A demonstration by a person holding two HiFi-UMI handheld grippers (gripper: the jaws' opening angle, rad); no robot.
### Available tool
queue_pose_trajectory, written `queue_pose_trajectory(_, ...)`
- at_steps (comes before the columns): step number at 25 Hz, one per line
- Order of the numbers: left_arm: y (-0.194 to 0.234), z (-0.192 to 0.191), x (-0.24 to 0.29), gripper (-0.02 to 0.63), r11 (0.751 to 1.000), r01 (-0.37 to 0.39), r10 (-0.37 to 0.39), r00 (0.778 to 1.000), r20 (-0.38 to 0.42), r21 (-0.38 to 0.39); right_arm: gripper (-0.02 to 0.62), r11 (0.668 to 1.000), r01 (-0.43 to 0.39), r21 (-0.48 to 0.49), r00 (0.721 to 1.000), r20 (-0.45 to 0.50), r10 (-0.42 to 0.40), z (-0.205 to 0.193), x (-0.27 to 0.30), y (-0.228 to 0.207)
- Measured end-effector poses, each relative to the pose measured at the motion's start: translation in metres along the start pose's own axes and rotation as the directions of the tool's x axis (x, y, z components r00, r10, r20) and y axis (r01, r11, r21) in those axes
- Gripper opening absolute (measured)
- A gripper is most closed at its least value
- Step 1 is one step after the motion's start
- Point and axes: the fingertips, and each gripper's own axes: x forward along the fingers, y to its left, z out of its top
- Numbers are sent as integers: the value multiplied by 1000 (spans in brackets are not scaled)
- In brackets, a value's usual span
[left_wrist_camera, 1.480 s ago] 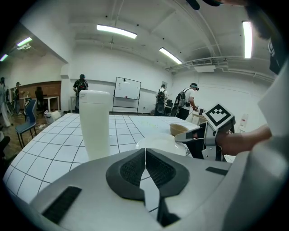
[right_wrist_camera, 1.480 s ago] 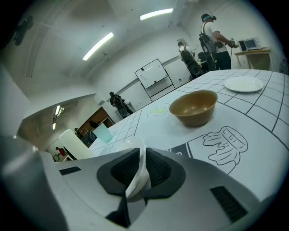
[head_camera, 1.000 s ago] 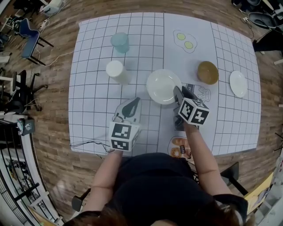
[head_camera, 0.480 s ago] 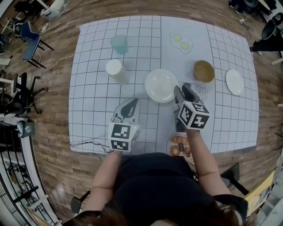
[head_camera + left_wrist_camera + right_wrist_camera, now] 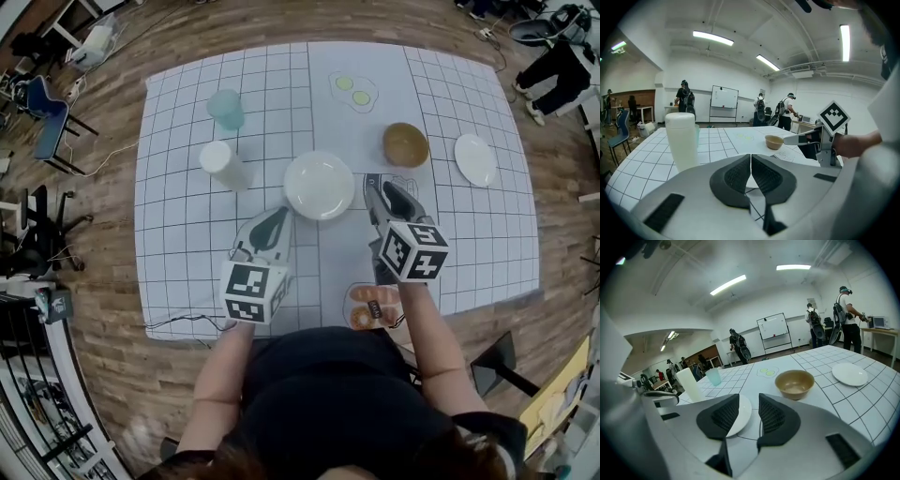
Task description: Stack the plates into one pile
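1. The fingers of the left gripper are pressed shut. Nothing is between them.
2. The fingers of the right gripper are partly open, with a clear gap. The gap is empty, so this gripper holds nothing.
3. Both grippers hang over the near side of the table. The left one is a bit left of the middle and the right one a bit right of it. Neither touches a plate.
4. The big plate lies flat near the middle of the table, just past both grippers.
5. The small plate lies flat near the right edge, well apart from the big plate. A brown bowl sits between the two plates.
6. A tall white cup stands left of the big plate. A blue cup stands beyond it, toward the far left corner.
7. The job looks like it is only starting. There is no pile yet, and the step in hand seems to be reaching for the first plate.
8. The small plate would likely sit best on top of the big one. For that, the open right gripper would need to go to the right edge. It would slip one finger under the small plate's rim and pinch.
9. Then it would need to lift the plate flat, pass the bowl without bumping it, and set the plate down in the middle of the big plate.
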Motion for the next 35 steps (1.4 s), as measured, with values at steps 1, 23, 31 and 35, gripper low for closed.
queue_pose_trajectory(1,-3,2,2,28,1000,11,-11,1000,1,5,137,1000,11,-1,1000,8,-11,3,-4,-5)
queue_pose_trajectory(23,-98,43,47,29,898,431,-438,896,78,85,144,931,354,87,915,172,-364,60,-89,-166)
queue_pose_trajectory(31,-136,47,57,29,796,588,-604,785,134,143,152,897,414,155,881,179,-437,55,-104,-212)
queue_pose_trajectory(35,-145,48,64,29,755,634,-656,739,155,169,152,884,428,186,871,174,-459,53,-104,-236)
